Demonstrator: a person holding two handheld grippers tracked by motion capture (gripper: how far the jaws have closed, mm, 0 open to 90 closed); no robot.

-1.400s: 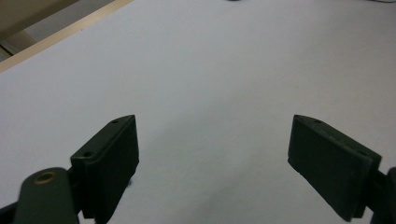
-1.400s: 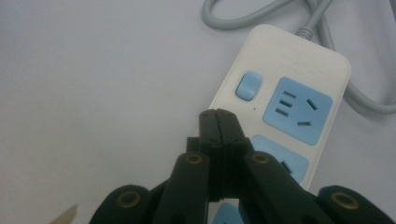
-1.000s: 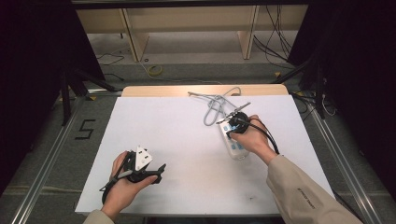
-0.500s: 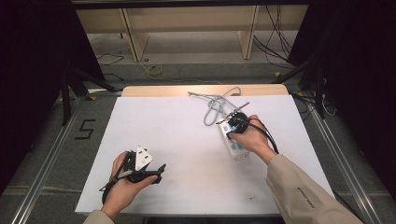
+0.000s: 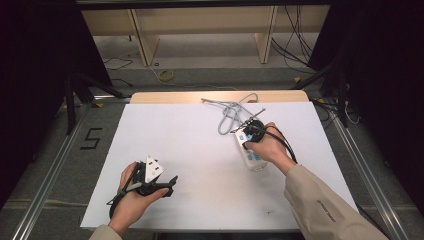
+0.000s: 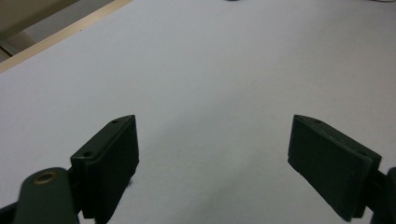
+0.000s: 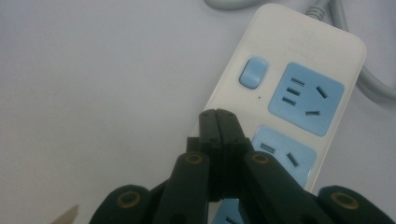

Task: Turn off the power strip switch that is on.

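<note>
1 overhead view, 2 close gripper views

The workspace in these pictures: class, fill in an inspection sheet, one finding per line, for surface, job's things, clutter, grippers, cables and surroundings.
Surface: white table top, bare wooden strip along its far edge.
Job's things: white power strip with blue sockets and a blue switch, lying flat.
Clutter: nothing seen.
Grippers: right gripper shut, empty, tips over the strip near the switch; left gripper open over bare table.
Cables: strip's grey cord looped at the far edge.
Surroundings: wooden shelving, floor cables.
</note>
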